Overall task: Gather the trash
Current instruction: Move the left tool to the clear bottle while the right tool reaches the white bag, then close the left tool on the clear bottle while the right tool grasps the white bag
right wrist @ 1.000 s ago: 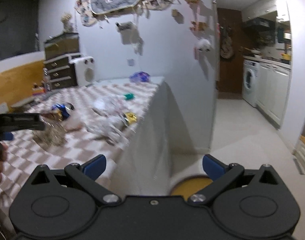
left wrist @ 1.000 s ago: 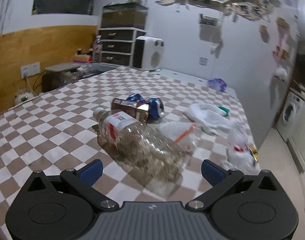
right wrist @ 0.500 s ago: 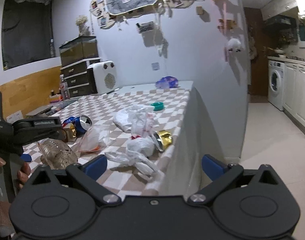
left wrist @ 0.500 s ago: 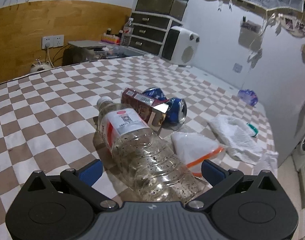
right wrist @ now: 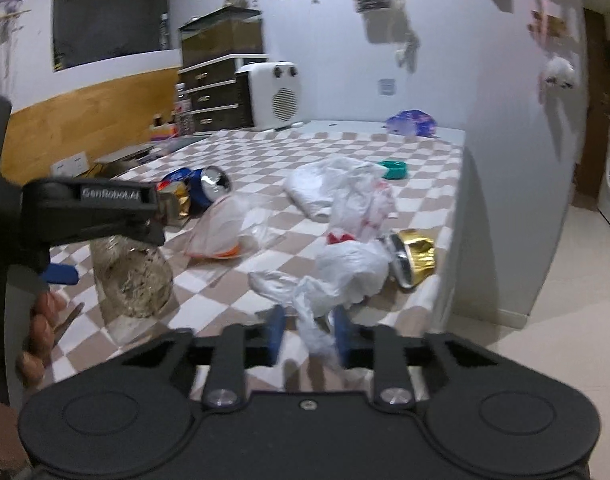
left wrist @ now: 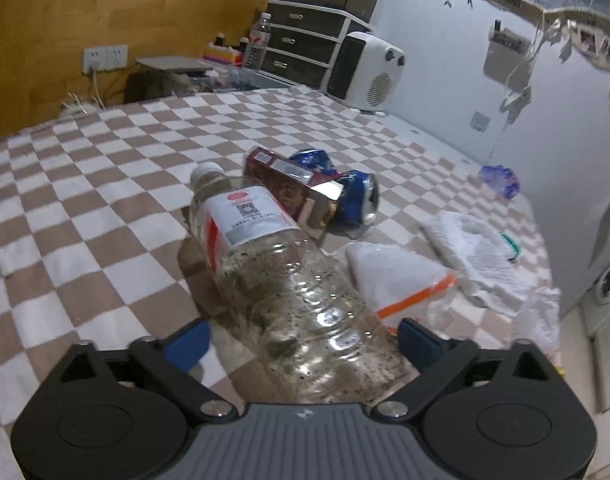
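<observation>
Both tools are showing matte black bodies with round side discs, silver screws and blue finger pads. The left tool (left wrist: 301,340) is wearing a grey centre plate; the right tool (right wrist: 309,336) is all black. Bare fingers (right wrist: 39,326) are showing skin.

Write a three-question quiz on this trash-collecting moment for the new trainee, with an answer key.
1. True or false: the left gripper is shut tight on the plastic bottle.
2. Multiple choice: what lies between the fingers of the right gripper? A) the gold can B) a tail of the white plastic bag C) the teal lid
3. Fill in: the blue can lies against a dark red ____.

Key:
1. False. Its fingers stand wide on either side of the bottle, which lies on the checkered tablecloth.
2. B
3. carton
</observation>
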A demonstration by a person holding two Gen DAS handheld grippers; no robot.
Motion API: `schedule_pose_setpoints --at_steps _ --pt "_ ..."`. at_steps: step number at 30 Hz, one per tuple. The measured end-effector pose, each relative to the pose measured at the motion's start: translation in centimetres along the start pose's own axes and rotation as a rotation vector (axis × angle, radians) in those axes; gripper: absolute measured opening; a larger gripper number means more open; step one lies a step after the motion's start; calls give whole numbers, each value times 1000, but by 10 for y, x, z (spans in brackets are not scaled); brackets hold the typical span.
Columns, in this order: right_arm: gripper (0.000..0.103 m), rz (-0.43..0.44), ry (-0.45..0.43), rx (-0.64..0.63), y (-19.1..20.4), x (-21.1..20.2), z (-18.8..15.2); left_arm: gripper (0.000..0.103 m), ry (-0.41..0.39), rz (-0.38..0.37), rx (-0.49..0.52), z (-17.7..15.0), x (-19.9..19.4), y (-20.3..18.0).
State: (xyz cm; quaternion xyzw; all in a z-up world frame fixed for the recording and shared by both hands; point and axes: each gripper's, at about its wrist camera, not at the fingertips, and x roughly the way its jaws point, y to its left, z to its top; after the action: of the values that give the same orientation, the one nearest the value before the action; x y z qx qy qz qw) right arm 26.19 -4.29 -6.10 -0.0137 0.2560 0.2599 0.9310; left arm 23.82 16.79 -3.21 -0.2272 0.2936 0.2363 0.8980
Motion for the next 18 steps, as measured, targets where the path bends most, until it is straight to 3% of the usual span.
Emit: schedule_pose_setpoints --at_steps 2,9,18 --pt "11 39 -2 2 0 -3 -1 82 1 -31 -19 -1 -2 1" --pt "11 169 -14 -38 11 -36 -8 74 -8 -28 -1 -8 -15 1" --pt "10 285 -24 -23 24 -106 -37 67 28 -86 86 -24 -55 23"
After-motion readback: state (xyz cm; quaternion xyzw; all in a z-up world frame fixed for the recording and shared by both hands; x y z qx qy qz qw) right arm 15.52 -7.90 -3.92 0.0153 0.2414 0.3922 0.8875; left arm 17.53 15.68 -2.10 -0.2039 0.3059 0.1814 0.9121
